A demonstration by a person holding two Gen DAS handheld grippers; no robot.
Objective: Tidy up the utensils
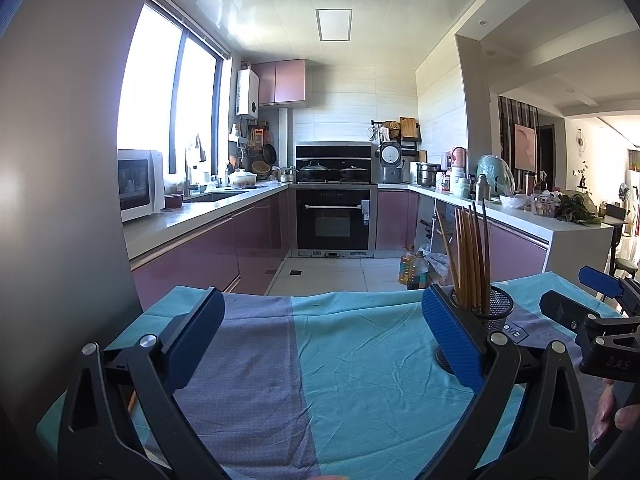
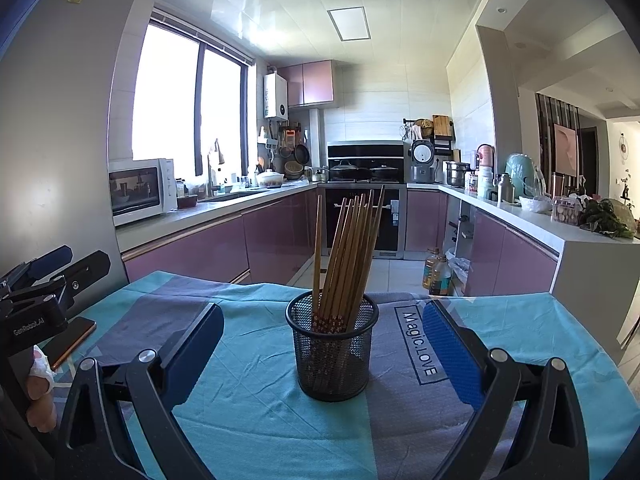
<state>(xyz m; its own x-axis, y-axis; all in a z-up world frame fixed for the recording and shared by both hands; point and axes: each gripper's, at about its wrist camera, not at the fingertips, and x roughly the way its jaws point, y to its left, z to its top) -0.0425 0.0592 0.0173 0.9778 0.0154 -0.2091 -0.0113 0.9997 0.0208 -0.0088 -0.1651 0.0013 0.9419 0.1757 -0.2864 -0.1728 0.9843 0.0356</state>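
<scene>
Blue-padded jaws of the right gripper stand wide apart around nothing, the mesh holder upright between them on the tablecloth; the left gripper gapes empty too. Its chopsticks look light, stiff and smooth, likely to slip or fan out; pinching one mid-shaft seems safest
</scene>
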